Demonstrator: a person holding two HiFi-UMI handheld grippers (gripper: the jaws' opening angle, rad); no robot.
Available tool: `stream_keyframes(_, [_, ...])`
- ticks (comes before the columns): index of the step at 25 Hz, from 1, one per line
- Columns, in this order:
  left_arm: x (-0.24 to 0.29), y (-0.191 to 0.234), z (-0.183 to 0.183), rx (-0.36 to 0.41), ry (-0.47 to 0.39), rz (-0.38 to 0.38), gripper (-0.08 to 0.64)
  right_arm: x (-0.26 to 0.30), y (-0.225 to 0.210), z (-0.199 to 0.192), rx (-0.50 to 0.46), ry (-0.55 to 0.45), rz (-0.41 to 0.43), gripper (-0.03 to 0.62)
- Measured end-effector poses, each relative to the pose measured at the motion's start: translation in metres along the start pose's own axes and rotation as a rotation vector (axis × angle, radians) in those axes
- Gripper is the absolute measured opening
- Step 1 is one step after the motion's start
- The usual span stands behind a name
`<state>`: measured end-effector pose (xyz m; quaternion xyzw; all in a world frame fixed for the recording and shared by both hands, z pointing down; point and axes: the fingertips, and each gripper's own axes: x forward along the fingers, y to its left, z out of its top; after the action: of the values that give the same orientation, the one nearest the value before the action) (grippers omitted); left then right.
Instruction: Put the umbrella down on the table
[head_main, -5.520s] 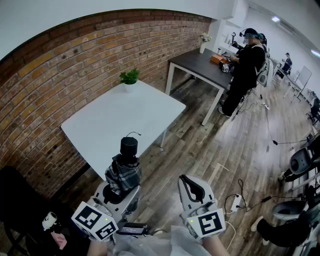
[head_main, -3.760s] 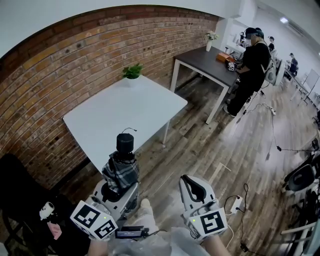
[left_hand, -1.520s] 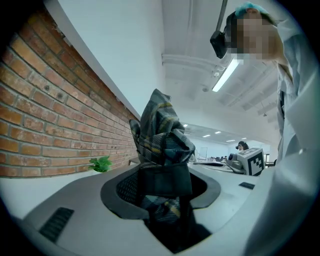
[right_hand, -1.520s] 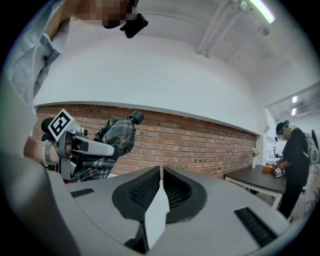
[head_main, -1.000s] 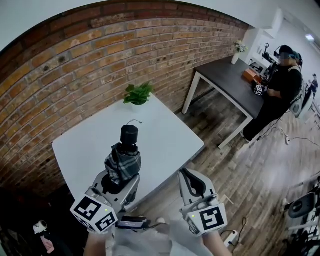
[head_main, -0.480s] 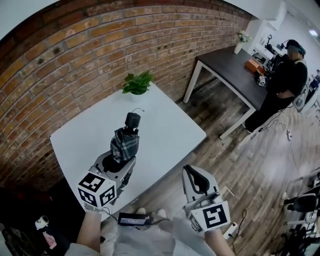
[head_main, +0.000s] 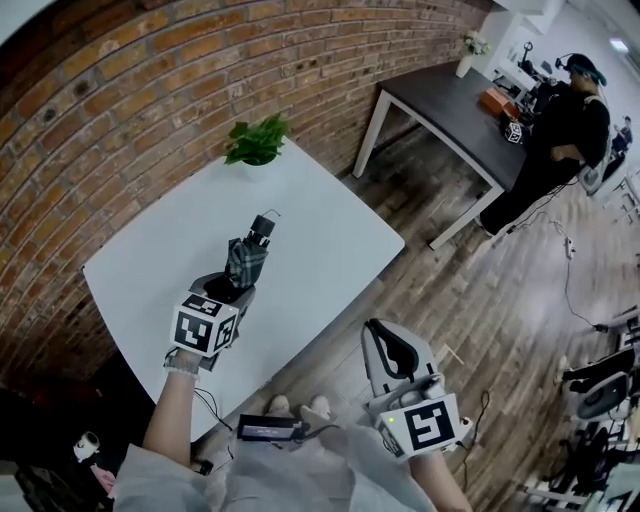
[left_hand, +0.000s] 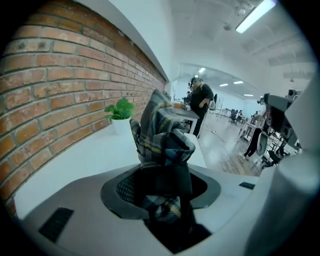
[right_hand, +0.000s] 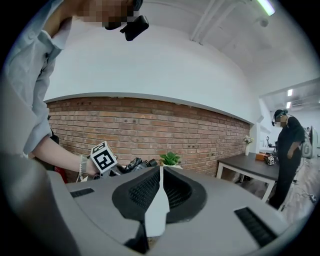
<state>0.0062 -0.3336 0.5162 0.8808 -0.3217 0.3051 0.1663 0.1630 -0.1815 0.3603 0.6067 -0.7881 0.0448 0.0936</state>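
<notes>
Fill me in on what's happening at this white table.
A person works a gripper in each hand. The left gripper is clamped on a folded plaid umbrella, holding it tilted over the white table; it is not yet lying flat there. The right gripper is shut and empty, off the table's near edge above the wooden floor. A potted plant stands at the far corner.

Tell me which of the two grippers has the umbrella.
The left gripper: it grips the folded plaid umbrella over the white table. The right gripper is shut on nothing.
</notes>
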Motion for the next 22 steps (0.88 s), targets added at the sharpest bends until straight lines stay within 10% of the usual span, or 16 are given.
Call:
stream_keyframes(16, [0.082,0.035,-0.085,0.047,0.379,0.057,0.213,0.006,-0.003,-0.033,0.015,0.092,-0.04,0.051])
stream_keyframes(22, [0.092,0.042,-0.092,0.04,0.39,0.067,0.246,0.009,-0.001,-0.038,0.01,0.1,-0.032,0.052])
